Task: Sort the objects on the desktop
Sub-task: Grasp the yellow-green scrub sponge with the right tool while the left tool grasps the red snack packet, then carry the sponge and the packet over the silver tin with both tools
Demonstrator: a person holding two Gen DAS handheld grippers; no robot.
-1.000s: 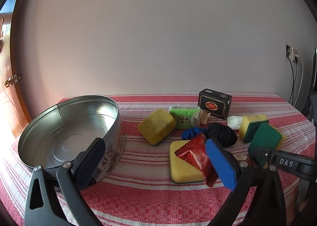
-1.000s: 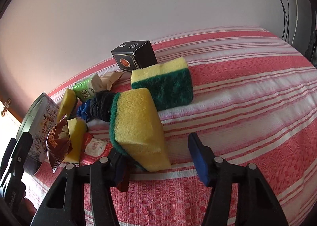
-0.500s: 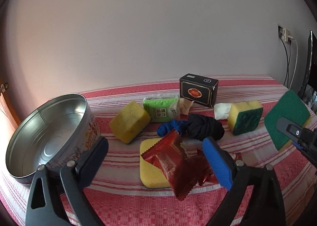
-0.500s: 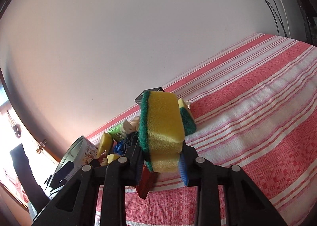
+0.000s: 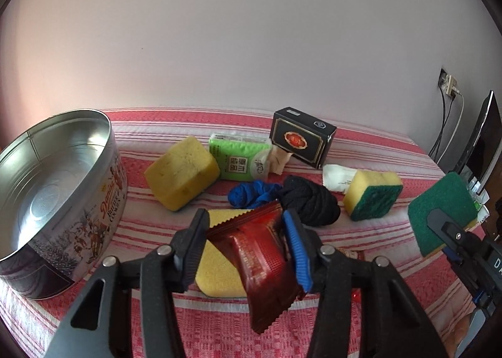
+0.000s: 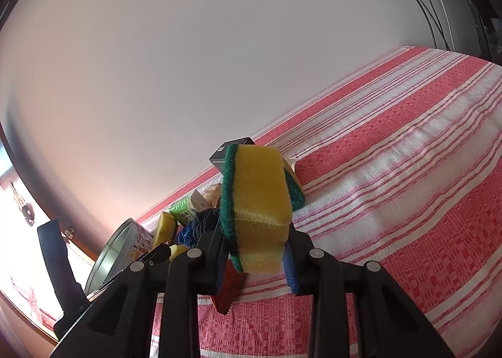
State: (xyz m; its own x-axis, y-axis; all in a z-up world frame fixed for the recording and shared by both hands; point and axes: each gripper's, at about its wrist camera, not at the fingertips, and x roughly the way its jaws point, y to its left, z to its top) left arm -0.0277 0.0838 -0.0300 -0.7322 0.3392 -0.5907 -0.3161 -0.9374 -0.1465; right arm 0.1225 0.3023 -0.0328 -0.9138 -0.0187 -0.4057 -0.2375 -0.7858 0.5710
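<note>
Left wrist view: the left gripper (image 5: pixel 248 242), its jaws just closed in, clamped a red snack packet (image 5: pixel 260 257) above the table (image 5: pixel 376 151), right of the open cookie tin (image 5: pixel 59 201). The right gripper (image 6: pixel 255 256) squeezed a yellow-green sponge (image 6: pixel 257 198), lifted clear.

Soft daylight fills my views, strongest from the overexposed window (image 6: pixel 18 232) at my right camera's lower left, with a pinkish glow spreading over the wall (image 5: pixel 251 28). The cookie tin (image 5: pixel 56 198) throws a bright glare inside; shadows under things seem faint. Edges bend and darken into black corners; focus stays sharp.
</note>
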